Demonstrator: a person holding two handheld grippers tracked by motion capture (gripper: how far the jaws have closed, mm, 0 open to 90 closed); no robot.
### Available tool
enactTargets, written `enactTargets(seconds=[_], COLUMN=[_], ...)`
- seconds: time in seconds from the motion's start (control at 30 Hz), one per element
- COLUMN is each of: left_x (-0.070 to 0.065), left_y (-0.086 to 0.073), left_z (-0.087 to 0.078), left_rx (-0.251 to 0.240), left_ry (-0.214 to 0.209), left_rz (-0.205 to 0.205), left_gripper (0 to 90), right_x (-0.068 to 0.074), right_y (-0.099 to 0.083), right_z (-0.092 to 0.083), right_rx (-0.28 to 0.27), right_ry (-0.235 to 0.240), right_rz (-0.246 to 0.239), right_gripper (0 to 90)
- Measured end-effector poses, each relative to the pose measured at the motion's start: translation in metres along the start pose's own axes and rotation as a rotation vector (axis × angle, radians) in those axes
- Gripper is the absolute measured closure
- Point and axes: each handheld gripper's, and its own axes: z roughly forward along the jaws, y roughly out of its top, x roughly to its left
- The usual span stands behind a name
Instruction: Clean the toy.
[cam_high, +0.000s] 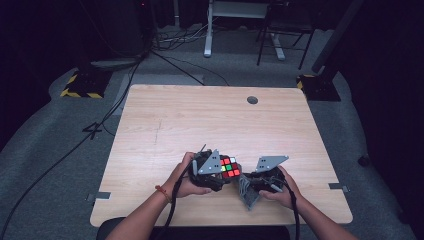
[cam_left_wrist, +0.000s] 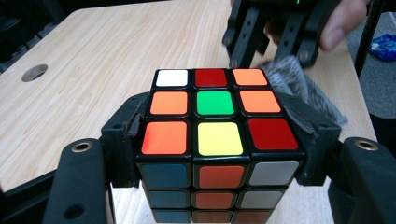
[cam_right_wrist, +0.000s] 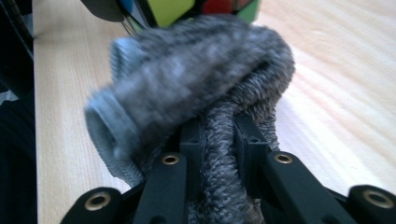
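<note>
A scrambled colour cube (cam_left_wrist: 217, 116) sits between the jaws of my left gripper (cam_left_wrist: 217, 144), which is shut on its two sides; its top face shows a green centre. In the high view the cube (cam_high: 230, 167) is held just above the wooden table (cam_high: 210, 120) near the front edge. My right gripper (cam_right_wrist: 219, 135) is shut on a bunched grey cloth (cam_right_wrist: 196, 79), which bulges out ahead of the jaws toward the cube's underside (cam_right_wrist: 187, 7). From the left gripper view the cloth (cam_left_wrist: 299, 84) touches the cube's far right corner, with the right gripper (cam_left_wrist: 271, 32) behind it. The cloth (cam_high: 246, 189) hangs below the right hand.
A round cable hole (cam_high: 252, 100) lies at the table's far edge. Beyond the table are floor cables, a desk frame (cam_high: 208, 30) and yellow-black striped bases (cam_high: 82, 87). A blue object (cam_left_wrist: 384, 45) lies on the floor to the right.
</note>
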Motion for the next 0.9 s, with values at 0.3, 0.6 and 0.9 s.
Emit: enactTargets(seconds=[0.3,0.6,0.9], left_x=[0.017,0.029,0.026], left_y=[-0.017,-0.046,-0.059], left_z=[-0.008,0.001,0.012], left_rx=[0.032,0.085,0.131], left_ry=[0.036,0.006,-0.046], left_rz=[-0.038,-0.113,-0.124], left_gripper=[33.2,33.2,33.0], right_x=[-0.024,-0.045,-0.039], right_y=[-0.007,-0.025,-0.028], right_z=[-0.031,-0.034,-0.02], right_rx=[-0.013,0.057,0.116], right_ry=[-0.169,-0.222,-0.19], right_rz=[0.019,0.078,0.046], right_gripper=[75.8,74.4,69.8])
